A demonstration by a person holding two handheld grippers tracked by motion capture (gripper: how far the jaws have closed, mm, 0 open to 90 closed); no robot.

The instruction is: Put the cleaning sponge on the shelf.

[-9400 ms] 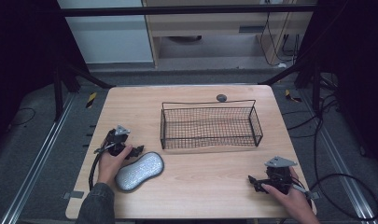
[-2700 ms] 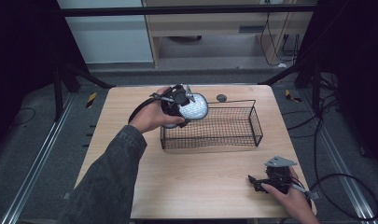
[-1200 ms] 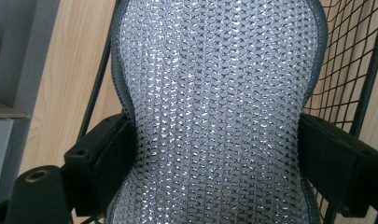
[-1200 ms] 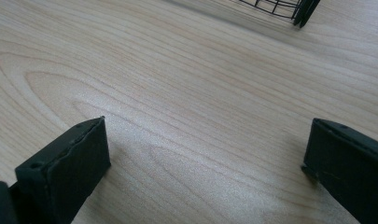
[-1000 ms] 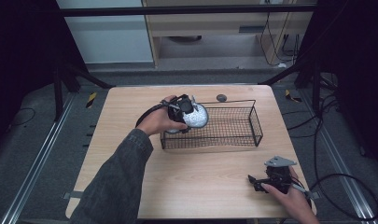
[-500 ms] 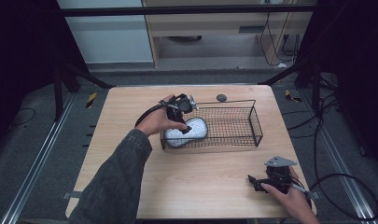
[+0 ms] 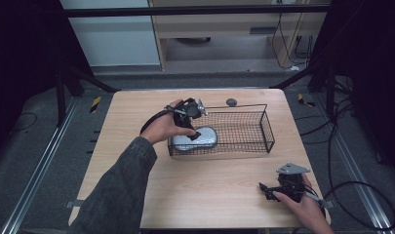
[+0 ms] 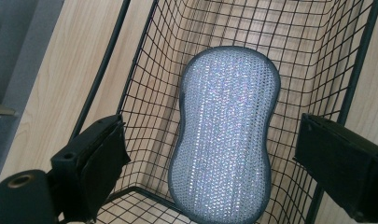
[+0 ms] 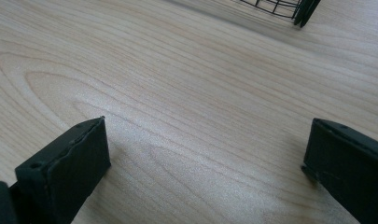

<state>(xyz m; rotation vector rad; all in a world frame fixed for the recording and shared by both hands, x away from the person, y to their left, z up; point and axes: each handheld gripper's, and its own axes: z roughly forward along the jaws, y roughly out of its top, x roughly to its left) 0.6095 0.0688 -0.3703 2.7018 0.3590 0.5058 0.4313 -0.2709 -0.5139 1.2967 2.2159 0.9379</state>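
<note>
One silver scrub pad [image 8: 224, 135] in basket [image 8: 140, 70], below parted left tongs [image 8: 224, 158].

Light wood worktop [image 7: 136, 126], grain visible. Black wire basket [image 7: 263, 127] sits on it at about 12 o'clock from center, long side across. Small dark round object [image 7: 231, 102] at 12 o'clock by the far edge, just beyond the basket. Right hand-held gripper [image 7: 275, 189] rests on the worktop at 4 o'clock, near the front edge.
</note>
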